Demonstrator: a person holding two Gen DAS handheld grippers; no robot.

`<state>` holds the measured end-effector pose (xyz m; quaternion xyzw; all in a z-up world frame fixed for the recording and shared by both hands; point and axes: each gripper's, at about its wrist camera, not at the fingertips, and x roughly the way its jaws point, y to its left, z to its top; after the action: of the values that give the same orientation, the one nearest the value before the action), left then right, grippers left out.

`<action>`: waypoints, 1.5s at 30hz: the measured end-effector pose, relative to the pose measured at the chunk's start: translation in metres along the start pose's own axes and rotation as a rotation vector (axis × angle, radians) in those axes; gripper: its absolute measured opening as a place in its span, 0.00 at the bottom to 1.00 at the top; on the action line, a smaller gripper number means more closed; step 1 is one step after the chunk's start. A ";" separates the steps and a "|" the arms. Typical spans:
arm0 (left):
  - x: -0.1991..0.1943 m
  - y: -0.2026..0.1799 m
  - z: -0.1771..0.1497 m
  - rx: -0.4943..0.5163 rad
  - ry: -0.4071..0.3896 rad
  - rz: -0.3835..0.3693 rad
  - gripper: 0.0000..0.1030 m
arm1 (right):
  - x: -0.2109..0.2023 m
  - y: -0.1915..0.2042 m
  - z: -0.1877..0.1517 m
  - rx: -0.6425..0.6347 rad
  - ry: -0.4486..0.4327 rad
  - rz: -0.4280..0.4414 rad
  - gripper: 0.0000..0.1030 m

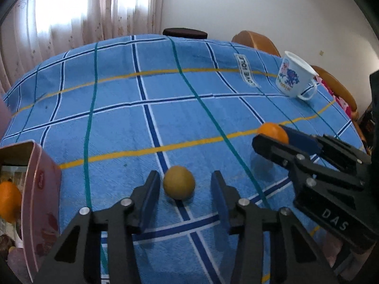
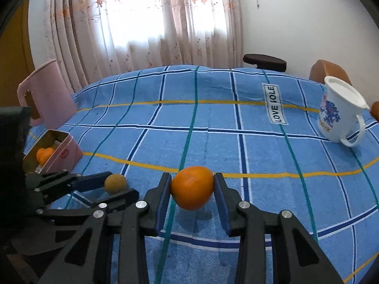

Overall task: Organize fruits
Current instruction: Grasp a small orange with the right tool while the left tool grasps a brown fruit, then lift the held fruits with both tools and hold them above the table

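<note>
A small yellow-brown fruit [image 1: 179, 182] lies on the blue checked tablecloth [image 1: 165, 94] between the pads of my open left gripper [image 1: 186, 185], which do not touch it. It also shows in the right wrist view [image 2: 115, 183]. My right gripper [image 2: 192, 188] is shut on an orange [image 2: 192, 187], both pads pressed on its sides, held a little above the cloth. The orange also shows in the left wrist view [image 1: 272, 131]. A pink tin box [image 2: 62, 150] at the left holds oranges [image 2: 44, 155]; it also shows in the left wrist view [image 1: 40, 189].
A white printed mug [image 2: 338, 116] stands at the far right of the table. A pink lid [image 2: 45, 97] stands upright behind the tin. Chairs [image 1: 258, 41] line the far and right edges. A curtain [image 2: 146, 23] hangs behind.
</note>
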<state>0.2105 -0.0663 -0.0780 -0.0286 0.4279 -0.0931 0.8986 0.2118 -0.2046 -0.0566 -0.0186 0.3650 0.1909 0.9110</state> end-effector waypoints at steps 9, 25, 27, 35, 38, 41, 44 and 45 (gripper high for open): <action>-0.010 -0.003 -0.003 0.013 -0.039 -0.005 0.28 | -0.009 0.003 -0.001 -0.011 -0.051 0.006 0.37; -0.036 -0.006 -0.010 0.038 -0.155 -0.011 0.26 | -0.023 0.010 -0.003 -0.043 -0.127 -0.006 0.37; -0.039 -0.007 -0.011 0.041 -0.173 -0.006 0.26 | -0.025 0.010 -0.003 -0.043 -0.137 -0.003 0.37; -0.048 -0.009 -0.013 0.045 -0.229 0.024 0.26 | -0.034 0.010 -0.005 -0.045 -0.185 0.014 0.37; -0.052 -0.010 -0.014 0.046 -0.252 0.036 0.26 | -0.037 0.011 -0.005 -0.051 -0.202 0.015 0.37; -0.056 -0.011 -0.016 0.049 -0.274 0.046 0.26 | -0.041 0.013 -0.007 -0.062 -0.224 0.014 0.37; -0.058 -0.011 -0.016 0.051 -0.292 0.055 0.26 | -0.045 0.015 -0.007 -0.071 -0.242 0.011 0.37; -0.059 -0.011 -0.017 0.051 -0.298 0.057 0.26 | -0.046 0.015 -0.008 -0.073 -0.249 0.010 0.37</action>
<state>0.1590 -0.0654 -0.0419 -0.0072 0.2878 -0.0731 0.9549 0.1710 -0.2071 -0.0301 -0.0264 0.2421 0.2094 0.9470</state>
